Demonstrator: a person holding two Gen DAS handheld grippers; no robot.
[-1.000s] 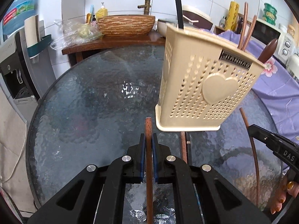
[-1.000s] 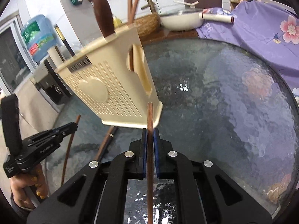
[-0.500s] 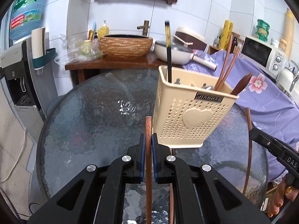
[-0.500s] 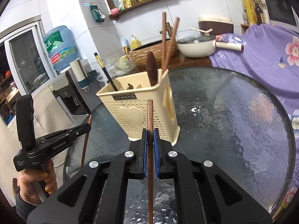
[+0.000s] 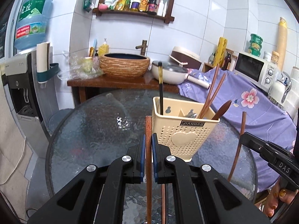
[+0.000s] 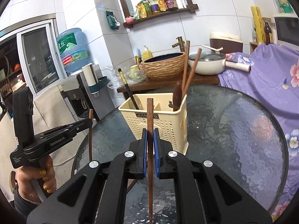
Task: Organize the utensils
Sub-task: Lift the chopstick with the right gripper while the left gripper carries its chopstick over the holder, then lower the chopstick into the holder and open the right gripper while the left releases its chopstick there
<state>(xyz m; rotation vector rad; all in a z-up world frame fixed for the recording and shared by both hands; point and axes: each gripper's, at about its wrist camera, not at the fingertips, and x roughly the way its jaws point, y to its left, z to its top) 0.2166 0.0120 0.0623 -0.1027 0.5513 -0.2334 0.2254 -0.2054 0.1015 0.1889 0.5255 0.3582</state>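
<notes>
My left gripper is shut on a brown wooden chopstick that stands up between its blue pads. My right gripper is shut on a second brown chopstick the same way. Both hang above the round glass table, just in front of the cream perforated utensil caddy. The caddy holds a black chopstick, two brown chopsticks, a wooden spoon and some metal utensils. Each wrist view shows the other gripper at its edge, right gripper and left gripper. One more chopstick lies on the glass below.
Behind the table stands a wooden side table with a woven basin and a white pan. A purple flowered cloth covers the counter on the right, by a microwave. A water dispenser stands at the left.
Both grippers have risen with their chopsticks off the table and tilted up. The caddy now sits lower and smaller in both views, its open top visible.
</notes>
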